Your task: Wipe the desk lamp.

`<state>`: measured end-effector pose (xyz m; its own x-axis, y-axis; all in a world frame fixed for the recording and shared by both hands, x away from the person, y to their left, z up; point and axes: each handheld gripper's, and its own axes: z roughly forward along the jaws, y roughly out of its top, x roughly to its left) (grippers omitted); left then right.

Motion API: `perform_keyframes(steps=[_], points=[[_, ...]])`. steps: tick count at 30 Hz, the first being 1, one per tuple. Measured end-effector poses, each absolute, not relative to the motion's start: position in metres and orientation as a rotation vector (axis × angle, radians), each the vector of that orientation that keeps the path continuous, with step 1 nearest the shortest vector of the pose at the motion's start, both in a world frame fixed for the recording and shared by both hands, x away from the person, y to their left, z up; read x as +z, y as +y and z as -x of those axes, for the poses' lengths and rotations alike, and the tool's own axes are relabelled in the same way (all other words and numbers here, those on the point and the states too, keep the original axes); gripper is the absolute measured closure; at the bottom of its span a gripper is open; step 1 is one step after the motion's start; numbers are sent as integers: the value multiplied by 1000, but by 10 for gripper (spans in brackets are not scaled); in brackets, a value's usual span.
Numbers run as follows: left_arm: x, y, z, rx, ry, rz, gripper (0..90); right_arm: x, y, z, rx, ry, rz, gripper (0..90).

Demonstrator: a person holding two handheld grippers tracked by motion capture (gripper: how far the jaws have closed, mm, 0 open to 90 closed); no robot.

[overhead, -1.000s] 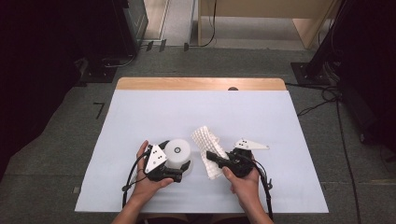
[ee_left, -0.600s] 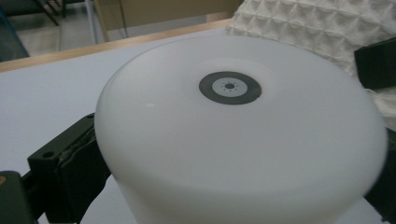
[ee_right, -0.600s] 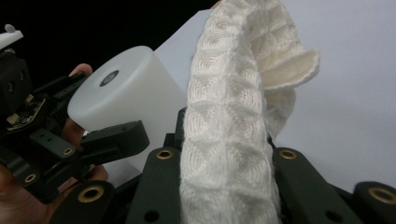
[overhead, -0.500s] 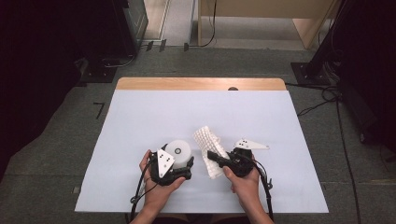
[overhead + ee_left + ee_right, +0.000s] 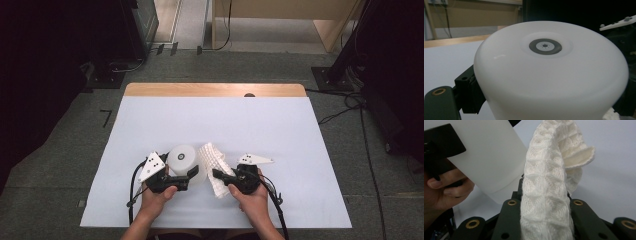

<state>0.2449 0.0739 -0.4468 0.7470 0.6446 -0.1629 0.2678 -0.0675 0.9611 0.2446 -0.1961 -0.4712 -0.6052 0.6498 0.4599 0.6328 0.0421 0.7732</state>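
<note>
- Holding a white cup-shaped container (image 5: 183, 159), the left gripper (image 5: 192, 172) has its jaws pressed on the two sides of it; these jaws have just been closing, with the container between them.
- In the left gripper view the container (image 5: 549, 75) stands upside down, so its flat round bottom faces up, and a black jaw touches its wall at the lower left.
- On this bottom there is a small moulded mark: a dark grey ring around a paler disc with a dot in the middle (image 5: 545, 46). No letters or brand name can be read on it.
- The right gripper (image 5: 218, 174) is clamped together on a white knitted cloth (image 5: 214, 162) with a waffle pattern.
- In the right gripper view the cloth (image 5: 546, 195) rises from between the two black jaws and folds over at the top. It carries no label or writing.
- The container and the cloth are just beside each other, near the front edge of the counter (image 5: 215, 120), which is covered in pale blue-white.
- Both hands come in from the bottom of the high view.
</note>
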Motion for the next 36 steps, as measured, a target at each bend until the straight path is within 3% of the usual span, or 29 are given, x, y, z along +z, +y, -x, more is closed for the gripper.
perform_keyframes(steps=[20,28,36], points=[[-447,69,-245,409,734,-1704,88,-451,-210,-241,1738,2143,-1380,740],[-450,59,-242,388,700,-1732,88,-457,-194,-238,1725,2214,-1345,740],[-457,47,-239,396,661,-1802,88,-438,-205,-235,1816,2152,-1305,741]])
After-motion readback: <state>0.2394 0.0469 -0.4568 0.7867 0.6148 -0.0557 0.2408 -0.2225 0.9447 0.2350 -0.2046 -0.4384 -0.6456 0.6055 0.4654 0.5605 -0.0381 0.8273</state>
